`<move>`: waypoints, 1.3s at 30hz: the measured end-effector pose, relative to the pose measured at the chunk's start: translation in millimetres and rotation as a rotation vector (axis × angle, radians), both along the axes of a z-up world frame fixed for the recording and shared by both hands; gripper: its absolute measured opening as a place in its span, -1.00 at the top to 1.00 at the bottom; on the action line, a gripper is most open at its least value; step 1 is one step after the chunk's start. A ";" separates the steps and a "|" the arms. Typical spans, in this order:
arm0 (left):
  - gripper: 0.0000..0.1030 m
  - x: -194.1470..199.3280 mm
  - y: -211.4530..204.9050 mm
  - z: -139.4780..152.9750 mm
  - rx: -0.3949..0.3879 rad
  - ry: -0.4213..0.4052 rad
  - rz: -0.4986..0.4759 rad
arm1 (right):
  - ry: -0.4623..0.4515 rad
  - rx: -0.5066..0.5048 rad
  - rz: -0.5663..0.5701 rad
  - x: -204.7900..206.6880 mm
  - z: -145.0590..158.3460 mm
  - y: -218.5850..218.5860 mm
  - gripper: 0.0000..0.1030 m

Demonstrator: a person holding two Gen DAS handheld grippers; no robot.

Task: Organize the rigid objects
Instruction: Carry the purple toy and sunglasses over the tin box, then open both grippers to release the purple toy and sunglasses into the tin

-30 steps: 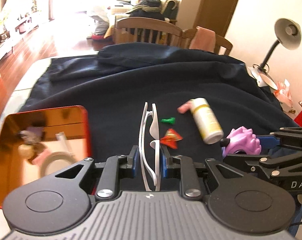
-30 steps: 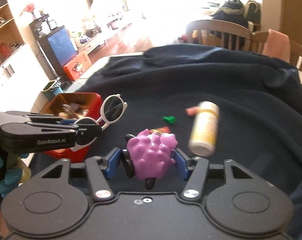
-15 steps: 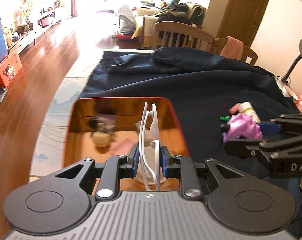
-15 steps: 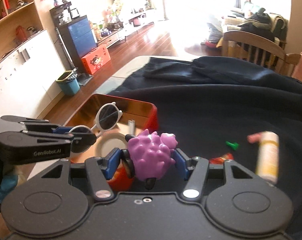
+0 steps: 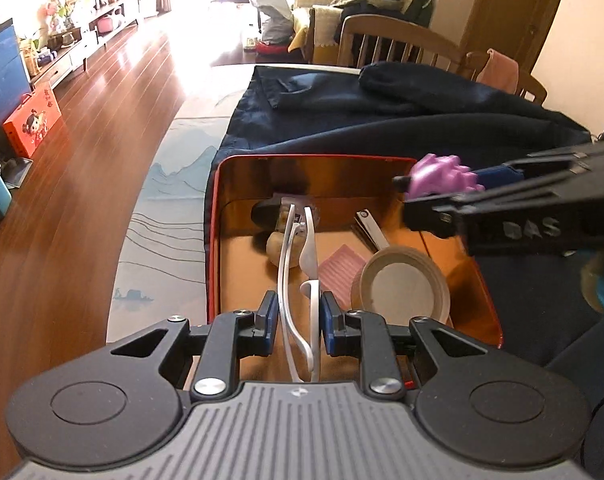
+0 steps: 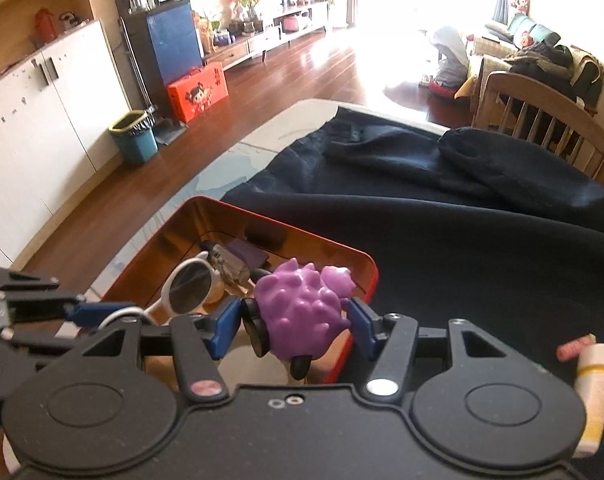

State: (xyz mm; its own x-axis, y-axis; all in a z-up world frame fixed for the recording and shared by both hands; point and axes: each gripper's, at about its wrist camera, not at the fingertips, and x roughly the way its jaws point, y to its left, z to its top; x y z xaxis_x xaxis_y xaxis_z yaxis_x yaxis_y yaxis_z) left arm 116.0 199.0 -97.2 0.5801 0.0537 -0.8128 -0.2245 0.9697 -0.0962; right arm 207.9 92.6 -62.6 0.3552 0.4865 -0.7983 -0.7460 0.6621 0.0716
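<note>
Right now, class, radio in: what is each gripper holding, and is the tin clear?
Left gripper shut on white sunglasses, above red tin. Right gripper shut on purple spiky toy, at tin's edge. Tin already holds tape roll, small items.

Sunglasses (image 5: 297,280) and toy (image 6: 302,312) now over tin (image 5: 211,240)

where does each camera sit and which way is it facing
Left wrist: sits on the left tongs, looking forward and down into the red tin; its pads clamp white sunglasses, and the right tongs reach in from the right.
Right wrist: sits on the right tongs, looking down over the tin's corner; its pads clamp a purple spiky toy, and the left tongs enter from the left.
Shared: tin, sunglasses, toy, dark blue cloth.
</note>
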 end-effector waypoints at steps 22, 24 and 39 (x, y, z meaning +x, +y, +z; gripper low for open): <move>0.58 19.5 -0.4 -27.4 -0.007 0.062 -0.044 | 0.018 -0.115 -0.003 8.9 -33.2 34.5 -0.12; 0.58 20.7 0.5 -26.9 -0.012 0.063 -0.039 | 0.017 -0.124 -0.005 8.6 -34.2 36.8 -0.13; 0.55 20.4 -5.3 -25.9 0.005 0.086 -0.028 | 0.003 -0.031 -0.038 3.0 -1.7 11.4 -0.24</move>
State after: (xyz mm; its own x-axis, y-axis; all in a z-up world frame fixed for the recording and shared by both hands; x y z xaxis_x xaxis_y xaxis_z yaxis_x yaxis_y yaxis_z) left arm 136.4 193.7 -123.2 0.5095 0.0429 -0.8594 -0.2045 0.9762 -0.0725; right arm 210.9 104.0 -64.3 0.3703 0.4473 -0.8141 -0.7199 0.6920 0.0527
